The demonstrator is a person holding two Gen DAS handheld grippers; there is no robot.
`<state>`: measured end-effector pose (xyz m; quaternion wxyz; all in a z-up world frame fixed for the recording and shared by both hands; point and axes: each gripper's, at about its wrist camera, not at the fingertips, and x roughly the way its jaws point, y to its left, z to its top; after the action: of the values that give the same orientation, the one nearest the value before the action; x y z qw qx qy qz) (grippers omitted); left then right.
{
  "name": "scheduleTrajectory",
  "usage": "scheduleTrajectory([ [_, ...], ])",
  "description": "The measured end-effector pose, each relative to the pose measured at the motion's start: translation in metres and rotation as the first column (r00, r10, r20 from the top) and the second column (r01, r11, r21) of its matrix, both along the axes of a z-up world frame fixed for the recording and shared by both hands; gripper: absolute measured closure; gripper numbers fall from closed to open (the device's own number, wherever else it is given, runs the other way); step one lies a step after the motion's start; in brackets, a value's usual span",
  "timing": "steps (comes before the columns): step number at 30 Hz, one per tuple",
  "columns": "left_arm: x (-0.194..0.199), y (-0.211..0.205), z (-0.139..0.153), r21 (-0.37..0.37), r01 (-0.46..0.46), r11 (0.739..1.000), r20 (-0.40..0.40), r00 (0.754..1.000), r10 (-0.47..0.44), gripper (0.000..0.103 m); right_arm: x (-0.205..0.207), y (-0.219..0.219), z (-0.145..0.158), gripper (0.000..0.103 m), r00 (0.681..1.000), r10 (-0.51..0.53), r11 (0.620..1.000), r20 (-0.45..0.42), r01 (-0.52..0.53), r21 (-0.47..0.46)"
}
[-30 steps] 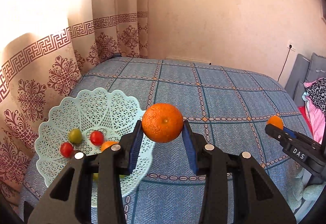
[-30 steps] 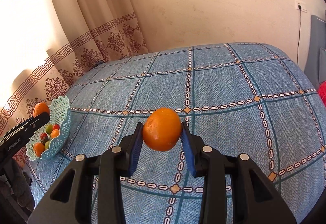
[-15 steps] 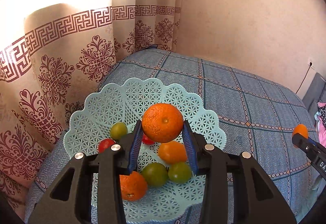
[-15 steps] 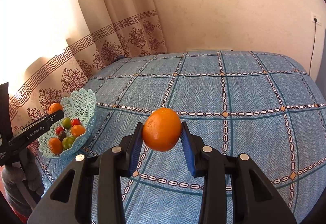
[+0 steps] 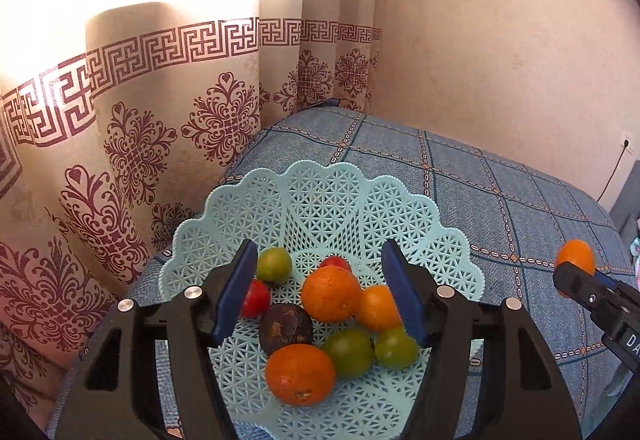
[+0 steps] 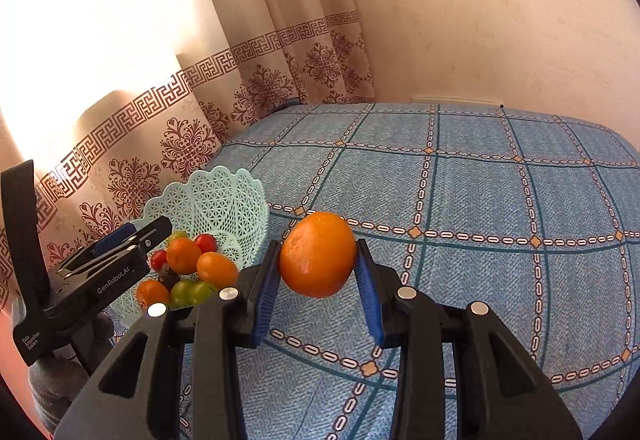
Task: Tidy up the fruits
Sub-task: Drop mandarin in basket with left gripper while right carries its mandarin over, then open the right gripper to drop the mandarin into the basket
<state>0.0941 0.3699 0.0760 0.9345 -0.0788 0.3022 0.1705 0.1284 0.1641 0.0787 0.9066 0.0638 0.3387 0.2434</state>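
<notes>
Released since a moment ago, our left gripper (image 5: 320, 290) hangs with fingers spread above the basket (image 5: 360, 195), its orange (image 5: 330, 294) now among the fruit. Our right gripper (image 6: 318, 280) clamps another orange (image 6: 318, 254) over the bed (image 6: 500, 199).

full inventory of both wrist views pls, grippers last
basket: 1, pale green lattice, on the bed by the curtain
oranges in basket: 3, orange, middle and front
held orange: 1, orange, between the right gripper's fingers, over the bed
green fruits: 3, green, two front right, one back left
red fruits: 2, red, left and back
dark fruit: 1, brown-purple, centre
bed cover: 1, blue checked
curtain: 1, beige, maroon pattern, left
wall socket: 1, white, far right
left gripper: open, above the basket
right gripper: shut on the orange
</notes>
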Motion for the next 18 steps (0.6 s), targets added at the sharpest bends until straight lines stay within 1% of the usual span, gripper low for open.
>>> scheduleTrajectory([
  [1,-0.001,0.001,0.0,0.012,-0.01,1.0,-0.001,1.0,0.01,0.037,0.001,0.005,0.0,0.066,1.0,0.007,1.0,-0.001,-0.007,0.0],
  [6,-0.009,0.016,0.004,0.018,-0.082,0.997,0.016,0.997,0.081,0.037,0.004,0.031,0.0,0.066,0.999,0.043,0.999,-0.006,-0.043,0.004],
  [10,-0.018,0.027,0.011,0.054,-0.16,0.986,0.048,0.986,0.158,0.037,0.008,0.052,-0.002,0.066,0.998,0.068,0.998,-0.012,-0.068,-0.001],
  [14,-0.021,0.036,0.012,0.042,-0.181,0.983,0.055,0.982,0.178,0.036,0.012,0.069,-0.004,0.066,0.996,0.087,0.996,-0.019,-0.087,-0.012],
  [18,-0.022,0.037,0.011,0.047,-0.192,0.98,0.053,0.98,0.19,0.036,0.017,0.082,-0.006,0.066,0.995,0.092,0.995,-0.025,-0.093,-0.026],
])
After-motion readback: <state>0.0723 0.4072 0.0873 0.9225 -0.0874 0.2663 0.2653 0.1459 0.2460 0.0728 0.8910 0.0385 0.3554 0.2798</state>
